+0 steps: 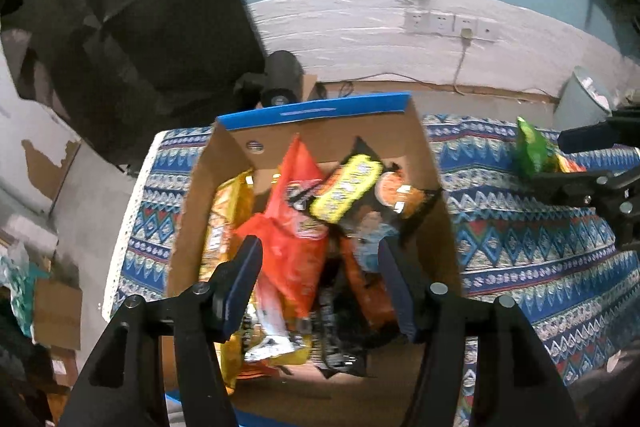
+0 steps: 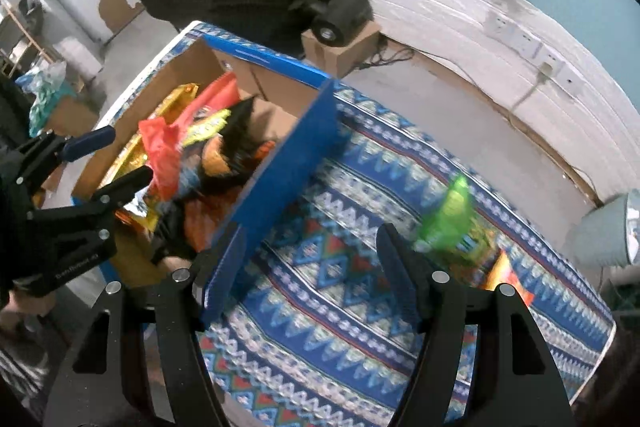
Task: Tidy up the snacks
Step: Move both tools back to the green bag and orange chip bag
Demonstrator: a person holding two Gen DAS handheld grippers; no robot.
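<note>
A cardboard box (image 1: 236,147) with blue outer walls (image 2: 280,171) stands on the patterned cloth and holds several snack bags, with a red-orange bag (image 1: 296,227) and a yellow-black bag (image 1: 348,187) on top. My left gripper (image 1: 320,263) is open just above the bags in the box, gripping nothing; it also shows in the right wrist view (image 2: 116,159). My right gripper (image 2: 312,251) is open and empty above the cloth, right of the box. A green snack bag (image 2: 448,223) and an orange bag (image 2: 508,279) lie on the cloth beside its right finger.
The table wears a blue patterned cloth (image 2: 344,307). A black round device (image 2: 340,15) sits on a small cardboard box behind the table. A grey bin (image 2: 608,227) stands at the right. Boxes and bags (image 1: 52,303) clutter the floor at the left.
</note>
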